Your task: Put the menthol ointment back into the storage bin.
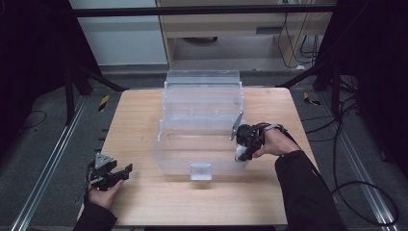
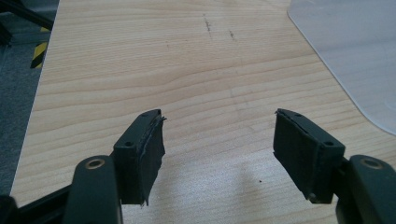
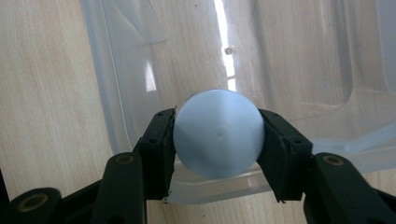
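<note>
A clear plastic bin stands in the middle of the wooden table, its lid tipped up at the back. My right gripper points down over the bin's front right corner. It is shut on a pale blue round object, which sits between both pads above the bin's rim. In the high view the same object looks whitish. My left gripper rests near the table's front left corner, held by a hand. Its jaws stand wide open over bare wood with nothing between them.
The bin's rounded corner shows at the upper right of the left gripper view, well away from those jaws. A small latch tab sticks out of the bin's front wall. Black frame legs and floor cables surround the table.
</note>
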`<state>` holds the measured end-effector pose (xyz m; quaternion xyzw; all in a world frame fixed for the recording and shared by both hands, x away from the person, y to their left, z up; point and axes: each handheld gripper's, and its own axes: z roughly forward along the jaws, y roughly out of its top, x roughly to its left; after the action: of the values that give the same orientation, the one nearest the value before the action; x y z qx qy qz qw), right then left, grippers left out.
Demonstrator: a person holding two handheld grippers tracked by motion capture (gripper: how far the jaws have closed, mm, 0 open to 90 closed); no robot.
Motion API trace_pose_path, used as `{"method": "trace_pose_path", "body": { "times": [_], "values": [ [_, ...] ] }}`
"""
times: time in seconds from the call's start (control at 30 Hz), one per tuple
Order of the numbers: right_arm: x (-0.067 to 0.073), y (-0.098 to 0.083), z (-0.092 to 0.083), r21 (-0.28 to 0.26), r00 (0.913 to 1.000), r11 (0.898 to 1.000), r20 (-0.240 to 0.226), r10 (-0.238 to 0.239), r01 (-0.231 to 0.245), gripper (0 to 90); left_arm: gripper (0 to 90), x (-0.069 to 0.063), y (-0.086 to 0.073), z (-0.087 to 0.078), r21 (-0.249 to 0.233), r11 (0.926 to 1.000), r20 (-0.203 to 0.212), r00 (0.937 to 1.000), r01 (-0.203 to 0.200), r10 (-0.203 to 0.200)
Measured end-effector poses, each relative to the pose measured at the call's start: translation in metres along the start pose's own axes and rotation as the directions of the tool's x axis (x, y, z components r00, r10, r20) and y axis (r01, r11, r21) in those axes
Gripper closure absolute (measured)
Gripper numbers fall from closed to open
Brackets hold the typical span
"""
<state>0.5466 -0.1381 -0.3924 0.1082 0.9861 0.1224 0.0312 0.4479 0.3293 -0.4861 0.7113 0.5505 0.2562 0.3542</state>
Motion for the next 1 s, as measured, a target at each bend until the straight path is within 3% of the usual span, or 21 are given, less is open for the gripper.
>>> {"method": "trace_pose_path", "body": {
  "times": [0.37,0.67,0.83,1.0],
  "values": [
    [0.002,-0.003,-0.012,-0.053,0.9994,0.998,0.024,0.023,-0.022,48.0,32.8,0.0,0.0,0.0,0.0,1.0,0.001,1.0,-0.001,0.001],
    [0.008,-0.012,-0.033,-0.138,0.9943,0.988,0.077,0.073,-0.062,36.8,32.8,-0.001,0.0,0.0,0.0,1.0,0.003,1.0,-0.001,0.001],
    [0.015,-0.018,-0.043,-0.201,0.9887,0.976,0.108,0.104,-0.081,30.1,32.7,-0.001,0.0,0.0,0.001,1.0,0.003,1.0,-0.002,0.002],
    [0.025,-0.036,-0.054,-0.301,0.9612,0.939,0.163,0.222,-0.166,21.1,32.7,-0.001,0.0,0.0,0.003,1.0,0.003,1.0,-0.002,0.002]
  ]
}}
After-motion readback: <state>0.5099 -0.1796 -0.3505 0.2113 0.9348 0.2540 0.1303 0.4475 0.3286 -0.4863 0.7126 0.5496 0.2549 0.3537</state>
